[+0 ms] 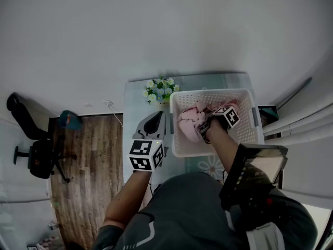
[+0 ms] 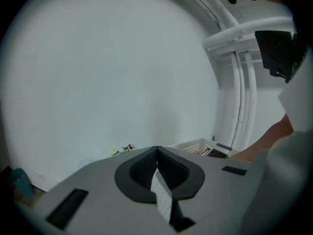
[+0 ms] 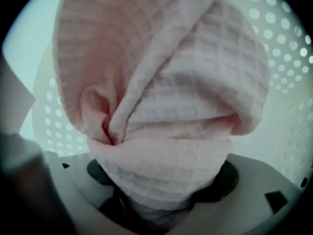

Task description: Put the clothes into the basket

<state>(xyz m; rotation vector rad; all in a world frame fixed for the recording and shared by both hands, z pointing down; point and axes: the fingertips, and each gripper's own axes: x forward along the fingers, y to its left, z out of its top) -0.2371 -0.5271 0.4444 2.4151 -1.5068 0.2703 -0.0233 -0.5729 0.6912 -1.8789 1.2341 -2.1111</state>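
Observation:
A pink waffle-weave cloth (image 1: 190, 121) lies bunched inside the white perforated basket (image 1: 213, 91) on the table. My right gripper (image 1: 204, 129) reaches down into the basket. In the right gripper view the cloth (image 3: 161, 106) fills the picture and sits between the widely spread jaws of that gripper (image 3: 161, 180), with the basket's holed wall (image 3: 288, 58) behind. The jaws are open, and the pads are mostly hidden by fabric. My left gripper (image 1: 154, 120) hovers left of the basket over the table, its jaws (image 2: 157, 153) shut with no cloth in them.
A small bunch of artificial flowers (image 1: 160, 90) stands at the table's back edge, just left of the basket. The pale table (image 1: 132, 139) ends at a wooden floor on the left, where a black office chair (image 1: 36, 155) stands. A white wall rises behind.

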